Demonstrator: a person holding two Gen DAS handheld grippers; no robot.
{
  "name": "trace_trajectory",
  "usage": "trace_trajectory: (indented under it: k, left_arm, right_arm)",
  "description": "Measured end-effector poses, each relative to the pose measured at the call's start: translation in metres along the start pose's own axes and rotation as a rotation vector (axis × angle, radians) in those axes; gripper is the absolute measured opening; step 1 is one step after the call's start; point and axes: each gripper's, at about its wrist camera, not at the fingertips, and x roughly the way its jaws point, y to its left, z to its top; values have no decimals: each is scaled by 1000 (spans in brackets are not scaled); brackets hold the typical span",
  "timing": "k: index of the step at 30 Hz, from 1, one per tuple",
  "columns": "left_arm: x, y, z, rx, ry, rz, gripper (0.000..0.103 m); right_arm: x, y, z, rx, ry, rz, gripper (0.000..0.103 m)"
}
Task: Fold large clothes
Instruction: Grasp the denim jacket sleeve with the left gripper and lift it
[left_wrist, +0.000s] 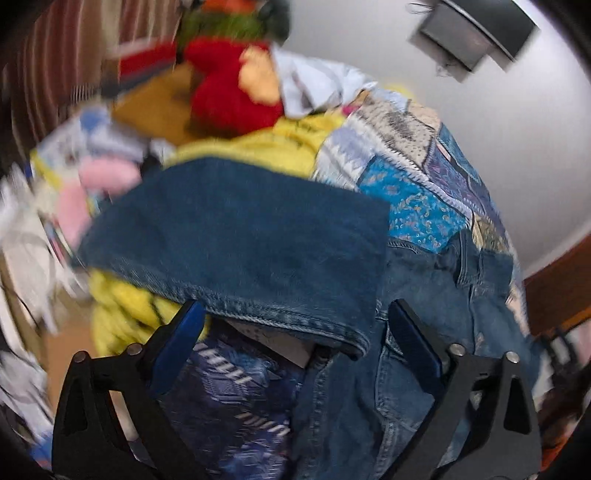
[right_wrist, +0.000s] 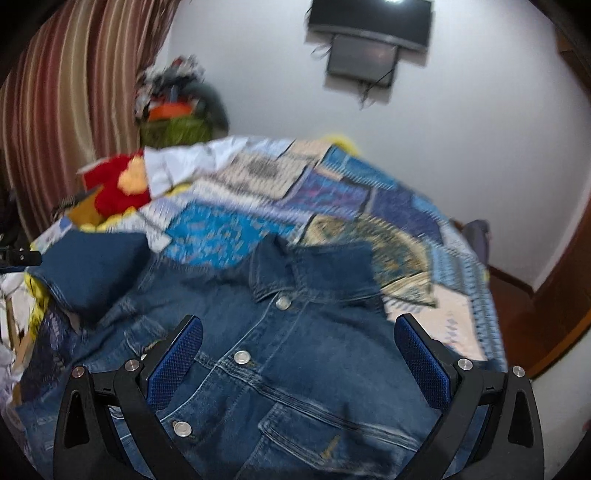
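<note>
Denim jacket (right_wrist: 280, 373) is lying front-up on the patchwork quilt (right_wrist: 332, 192), spread for folding. Left gripper (left_wrist: 295, 325) is hanging wide open at the sleeve cuff (left_wrist: 288, 317); right gripper (right_wrist: 299, 332) is gaping empty over the chest.

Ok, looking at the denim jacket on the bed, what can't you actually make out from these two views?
- Denim jacket hem: right wrist view, cut off by the bottom edge and the right hand-held gripper.
- Jacket's far sleeve end: right wrist view, hidden under the folded cuff.
- Clothes pile beside the jacket: left wrist view, motion blur; items indistinct.
- Wall screen: right wrist view, cut off by the top edge.
</note>
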Motion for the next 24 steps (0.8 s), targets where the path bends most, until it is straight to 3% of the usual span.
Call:
trace_trajectory:
  k: [8,11,15,17,19,22,23,24]
  left_arm:
    - [35,7,14,-69,92,-30,79]
    - [45,9,14,-117,149,-79,78]
    - [43,3,-1,-102,183,-114,77]
    - [42,-1,-1,-86,162,-81,72]
    - [40,-5,9,-68,111,-1,62]
    - [36,-25,25,52,2,194,34]
    - [35,-34,29,101,-22,246,18]
    - [34,-43,32,147,-45,297,14]
  right_arm:
    - [73,7,1,80,267,243,103]
    - [82,5,-2,140,304,297,103]
    - [86,-4,-8,241,320,343,103]
    - [90,-8,-13,286,341,354,103]
    - [91,-10,-16,303,358,355,103]
    - [83,-15,-18,307,361,374,103]
    - [79,-17,-18,304,354,377,103]
    - [71,-20,-18,298,340,376,103]
